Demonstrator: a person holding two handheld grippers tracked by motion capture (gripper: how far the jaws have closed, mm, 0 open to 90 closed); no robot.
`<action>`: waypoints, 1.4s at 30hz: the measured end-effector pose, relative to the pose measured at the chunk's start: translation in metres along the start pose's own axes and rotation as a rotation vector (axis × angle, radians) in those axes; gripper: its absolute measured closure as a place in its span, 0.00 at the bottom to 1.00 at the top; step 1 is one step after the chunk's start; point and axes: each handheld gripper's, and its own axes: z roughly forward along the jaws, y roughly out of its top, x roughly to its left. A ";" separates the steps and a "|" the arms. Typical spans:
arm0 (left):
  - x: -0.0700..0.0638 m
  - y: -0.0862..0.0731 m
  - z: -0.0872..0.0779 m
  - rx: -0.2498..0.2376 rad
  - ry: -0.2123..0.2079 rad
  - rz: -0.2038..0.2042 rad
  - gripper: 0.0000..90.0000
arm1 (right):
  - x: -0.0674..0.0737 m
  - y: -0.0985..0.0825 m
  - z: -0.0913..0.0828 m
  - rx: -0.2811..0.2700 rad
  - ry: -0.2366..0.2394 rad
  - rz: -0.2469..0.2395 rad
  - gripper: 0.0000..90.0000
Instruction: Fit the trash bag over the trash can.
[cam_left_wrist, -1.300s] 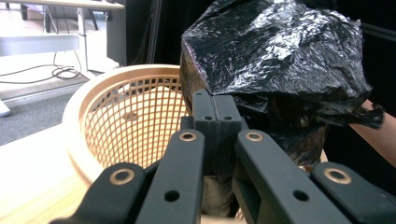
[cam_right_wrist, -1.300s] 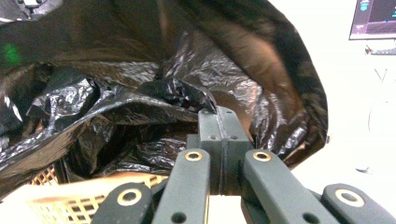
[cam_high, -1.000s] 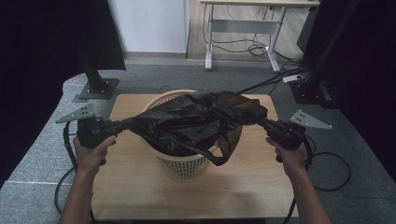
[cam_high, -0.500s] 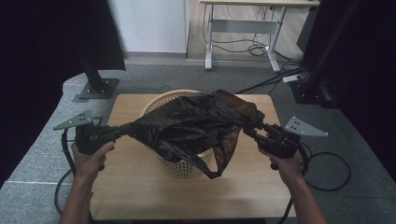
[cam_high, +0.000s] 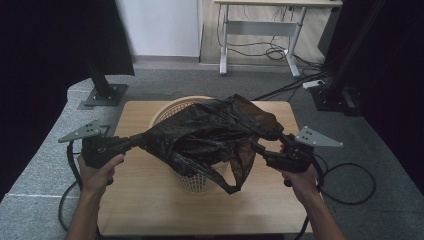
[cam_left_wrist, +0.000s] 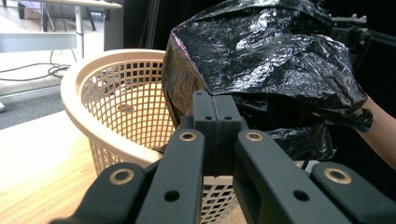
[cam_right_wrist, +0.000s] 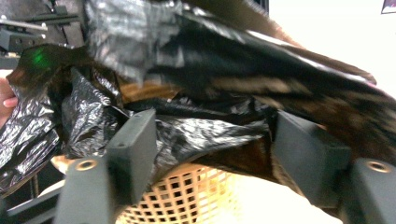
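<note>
The bag (cam_high: 210, 135) is not yet in the basket (cam_high: 197, 182); left tongs (cam_high: 131, 143) clamp its left edge, right tongs (cam_high: 257, 148) have just opened around its right edge, pads off it

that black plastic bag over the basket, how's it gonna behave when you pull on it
Likely floppy: the black plastic bag sags and crumples between the tools. Probably very light, since a loop dangles freely beside the basket. Its glossy film looks slippery, so it may slide from open jaws.

Black bag (cam_high: 210, 137) hid most of the basket (cam_high: 197, 182) in high view; bag's top blurred in right gripper view, cut off at edges.
</note>
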 end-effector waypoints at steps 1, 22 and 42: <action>0.000 -0.001 0.000 -0.003 -0.001 -0.001 1.00 | 0.002 -0.001 0.002 0.006 0.009 -0.001 0.31; 0.002 -0.023 -0.015 -0.033 -0.027 -0.016 1.00 | 0.029 -0.033 0.008 0.077 0.143 -0.129 0.98; 0.012 -0.051 -0.007 0.039 0.046 -0.035 1.00 | 0.026 -0.086 0.024 0.172 0.161 -0.115 0.98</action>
